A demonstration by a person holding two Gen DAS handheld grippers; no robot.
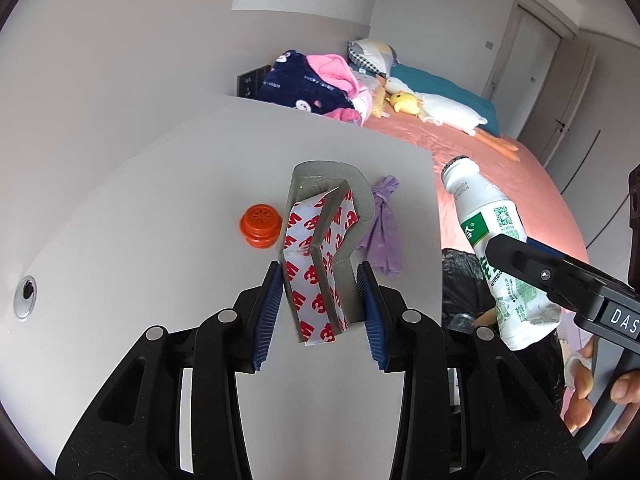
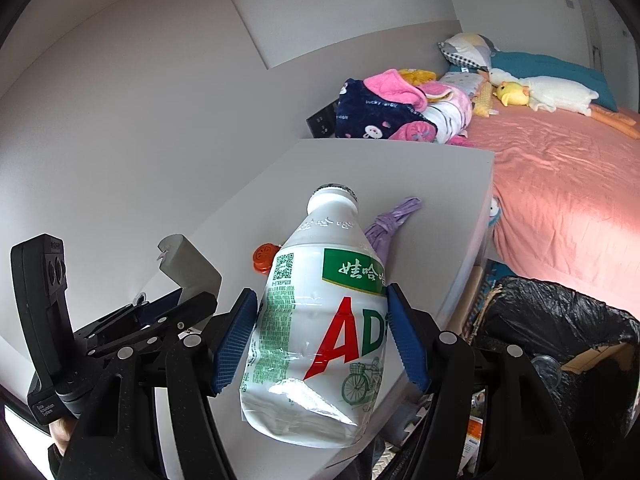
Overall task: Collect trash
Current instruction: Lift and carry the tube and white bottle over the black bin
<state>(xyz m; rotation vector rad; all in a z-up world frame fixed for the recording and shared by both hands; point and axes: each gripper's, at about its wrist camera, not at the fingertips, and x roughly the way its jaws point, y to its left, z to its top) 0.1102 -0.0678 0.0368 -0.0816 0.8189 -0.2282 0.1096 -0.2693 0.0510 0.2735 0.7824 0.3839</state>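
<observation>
Trash rides in both tools: the left hand-held gripper [image 1: 322, 304] clamps a folded foam strip [image 1: 320, 248], the right hand-held gripper [image 2: 320, 340] a crushed milk bottle [image 2: 320, 320]. Both sit lifted off the table [image 1: 160, 200], likely bound for the black-lined bin [image 2: 560, 332] beside it.

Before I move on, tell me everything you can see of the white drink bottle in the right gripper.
The bottle is white plastic, uncapped, with a green label band, red letters, a QR code and a bicycle drawing. Its lower body is dented and crumpled. It tilts neck-up and away, held off the table, clamped across its middle by the right gripper's blue fingers.
</observation>
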